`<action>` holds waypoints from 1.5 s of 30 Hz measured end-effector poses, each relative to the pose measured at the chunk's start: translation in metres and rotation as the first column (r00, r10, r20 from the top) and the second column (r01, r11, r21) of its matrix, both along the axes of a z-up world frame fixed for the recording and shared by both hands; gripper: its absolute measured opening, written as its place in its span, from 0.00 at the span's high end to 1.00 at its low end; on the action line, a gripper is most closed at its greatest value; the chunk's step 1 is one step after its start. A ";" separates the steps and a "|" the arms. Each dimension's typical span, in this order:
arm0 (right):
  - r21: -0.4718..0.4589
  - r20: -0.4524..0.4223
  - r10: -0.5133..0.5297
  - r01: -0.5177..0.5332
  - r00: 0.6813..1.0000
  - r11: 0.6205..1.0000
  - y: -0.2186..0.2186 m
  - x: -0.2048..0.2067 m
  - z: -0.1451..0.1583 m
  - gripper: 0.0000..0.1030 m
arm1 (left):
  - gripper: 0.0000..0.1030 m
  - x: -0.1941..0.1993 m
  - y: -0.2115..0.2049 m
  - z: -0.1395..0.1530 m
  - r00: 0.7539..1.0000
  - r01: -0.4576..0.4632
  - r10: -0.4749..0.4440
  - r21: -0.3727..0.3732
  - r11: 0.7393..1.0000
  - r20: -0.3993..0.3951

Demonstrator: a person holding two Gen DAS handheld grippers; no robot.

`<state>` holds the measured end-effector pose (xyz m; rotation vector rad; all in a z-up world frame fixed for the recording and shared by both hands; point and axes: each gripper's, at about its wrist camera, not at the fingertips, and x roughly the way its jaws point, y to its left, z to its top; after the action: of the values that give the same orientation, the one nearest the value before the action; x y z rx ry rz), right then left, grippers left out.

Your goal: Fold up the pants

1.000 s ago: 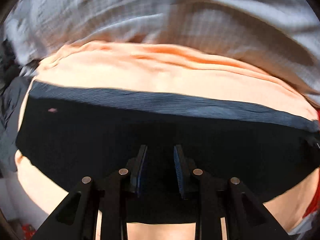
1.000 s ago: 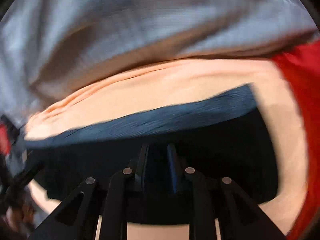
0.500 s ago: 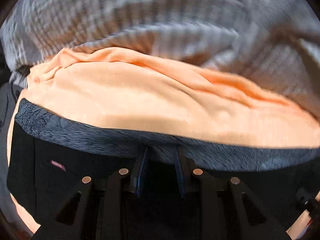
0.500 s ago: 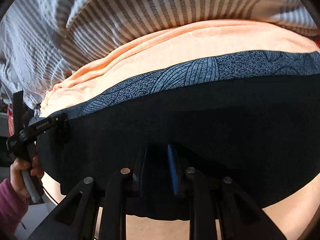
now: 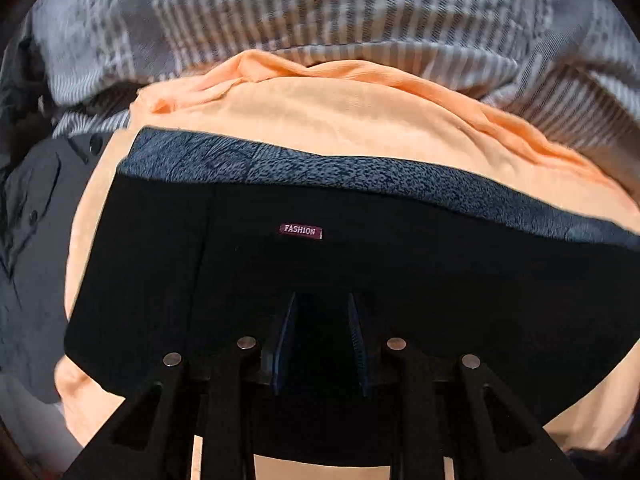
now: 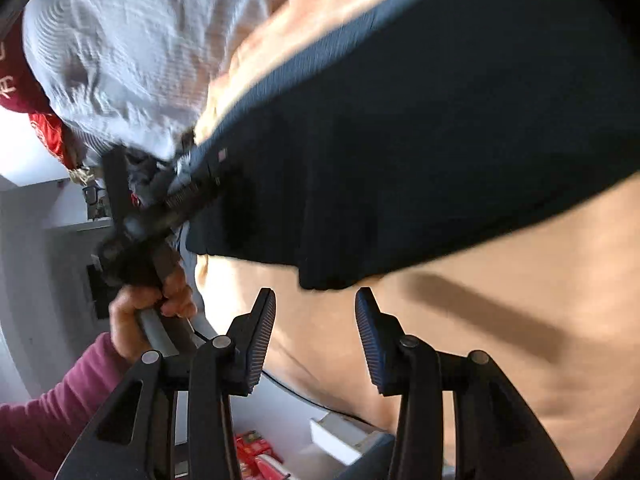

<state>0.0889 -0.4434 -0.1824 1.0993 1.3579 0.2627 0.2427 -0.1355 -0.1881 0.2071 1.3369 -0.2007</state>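
The black pants lie folded on an orange cloth. The left tongs are clamped on the pants; the right tongs are opening, nothing between them

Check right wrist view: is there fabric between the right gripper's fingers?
No. The right gripper has opening jaws with nothing between them; the edge of the black pants lies just beyond its fingertips on the orange cloth.

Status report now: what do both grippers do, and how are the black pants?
Left gripper shut on black pants. Right gripper opening, nothing between pads, clear of pants edge. Pants folded on orange cloth; striped fabric piled behind.
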 end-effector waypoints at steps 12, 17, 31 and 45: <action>-0.004 -0.055 -0.141 0.141 0.988 0.990 0.016 0.014 -0.021 0.93 | 0.71 0.008 0.009 0.011 0.999 0.034 -0.034 -0.014 0.999 0.012; 0.009 -0.076 -0.099 0.100 0.992 0.995 0.020 -0.007 -0.016 0.97 | 0.71 0.004 0.006 0.014 0.998 0.066 -0.066 0.028 0.997 0.003; -0.454 -0.054 -0.098 0.063 0.994 0.889 -0.084 0.013 0.025 0.78 | 0.71 -0.084 -0.071 -0.007 0.968 0.238 -0.234 0.037 0.971 -0.090; -0.474 -0.046 -0.067 0.037 0.997 0.880 -0.095 -0.027 0.058 0.44 | 0.71 -0.102 -0.104 0.010 0.964 0.264 -0.257 0.124 0.957 -0.070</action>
<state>0.0615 -0.5381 -0.1249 0.7315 1.3505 -0.1442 0.1403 -0.2392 -0.1776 0.4947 1.3752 -0.3424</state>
